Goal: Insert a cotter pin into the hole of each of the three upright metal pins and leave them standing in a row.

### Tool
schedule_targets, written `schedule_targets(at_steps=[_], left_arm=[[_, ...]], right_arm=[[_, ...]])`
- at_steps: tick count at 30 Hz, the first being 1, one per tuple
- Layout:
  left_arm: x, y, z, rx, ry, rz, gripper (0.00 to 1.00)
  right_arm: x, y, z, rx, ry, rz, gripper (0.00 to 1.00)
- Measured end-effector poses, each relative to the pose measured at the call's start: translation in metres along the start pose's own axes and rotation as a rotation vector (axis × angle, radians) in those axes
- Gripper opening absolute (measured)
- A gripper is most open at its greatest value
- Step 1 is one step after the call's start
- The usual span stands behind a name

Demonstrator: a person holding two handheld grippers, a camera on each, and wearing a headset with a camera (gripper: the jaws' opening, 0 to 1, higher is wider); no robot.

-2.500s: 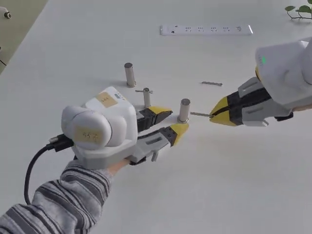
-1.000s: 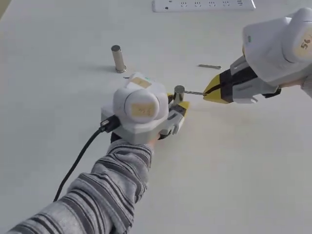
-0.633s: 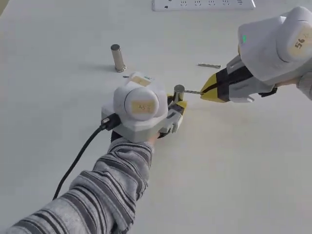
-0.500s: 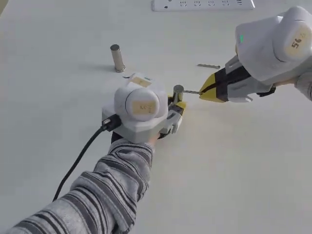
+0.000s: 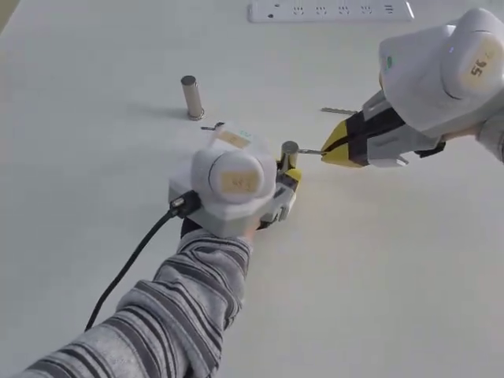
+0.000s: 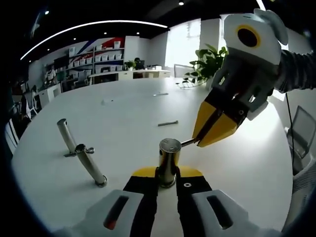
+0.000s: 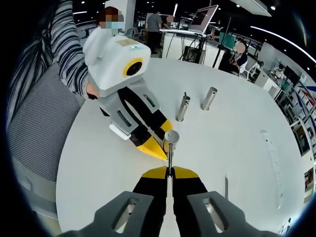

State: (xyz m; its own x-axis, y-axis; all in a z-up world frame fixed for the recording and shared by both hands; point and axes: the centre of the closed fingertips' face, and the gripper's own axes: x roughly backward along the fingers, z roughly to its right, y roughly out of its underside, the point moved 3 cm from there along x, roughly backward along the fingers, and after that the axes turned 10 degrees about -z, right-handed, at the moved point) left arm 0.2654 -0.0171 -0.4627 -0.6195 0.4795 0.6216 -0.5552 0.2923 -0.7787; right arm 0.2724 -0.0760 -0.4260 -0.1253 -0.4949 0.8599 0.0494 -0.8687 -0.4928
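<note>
My left gripper (image 5: 285,175) (image 6: 168,174) is shut on the base of an upright metal pin (image 5: 289,152) (image 6: 169,159) (image 7: 171,137). From the right, my right gripper (image 5: 325,150) (image 7: 170,173) is shut on a cotter pin (image 5: 309,151) (image 6: 187,142) (image 7: 170,157). The cotter pin's tip touches the held pin just below its top; whether it is in the hole I cannot tell. A second metal pin (image 6: 92,165) (image 7: 183,107) stands with a cotter pin (image 5: 211,126) (image 6: 78,151) through it. The third metal pin (image 5: 189,96) (image 6: 64,135) (image 7: 209,98) stands bare.
A loose cotter pin (image 5: 337,111) (image 6: 168,123) (image 7: 226,186) lies on the white table behind the right gripper. A white power strip (image 5: 331,11) lies at the far edge. The left gripper's black cable (image 5: 130,260) trails toward the person's striped sleeve (image 5: 173,323).
The left gripper, open beside the near pin 2.5 s ago, is now shut on it. The right gripper has carried the cotter pin slightly left, up to the pin.
</note>
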Motion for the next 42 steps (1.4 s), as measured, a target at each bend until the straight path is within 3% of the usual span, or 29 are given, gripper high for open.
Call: schedule_targets(at_steps=[8,13,26,30,33,42], left_arm=[[0.000,0.000,0.000,0.010,-0.009,0.000,0.10],[-0.001,0.001,-0.001,0.034,-0.016,0.003,0.10],[-0.001,0.002,0.000,0.087,-0.040,0.010,0.10],[-0.001,0.003,0.000,0.094,-0.043,0.010,0.10],[-0.001,0.003,0.000,0.104,-0.044,0.011,0.10],[-0.001,0.003,0.000,0.130,-0.049,0.011,0.11]], right_arm=[[-0.004,-0.008,0.000,0.028,0.005,-0.005,0.00],[-0.005,-0.010,0.002,0.088,0.027,-0.026,0.00],[-0.009,-0.018,0.002,0.093,0.038,-0.012,0.00],[-0.009,-0.018,0.004,0.070,0.052,0.000,0.03],[-0.005,-0.018,0.003,0.020,0.033,0.032,0.08],[0.003,-0.008,0.005,-0.032,0.038,0.037,0.03]])
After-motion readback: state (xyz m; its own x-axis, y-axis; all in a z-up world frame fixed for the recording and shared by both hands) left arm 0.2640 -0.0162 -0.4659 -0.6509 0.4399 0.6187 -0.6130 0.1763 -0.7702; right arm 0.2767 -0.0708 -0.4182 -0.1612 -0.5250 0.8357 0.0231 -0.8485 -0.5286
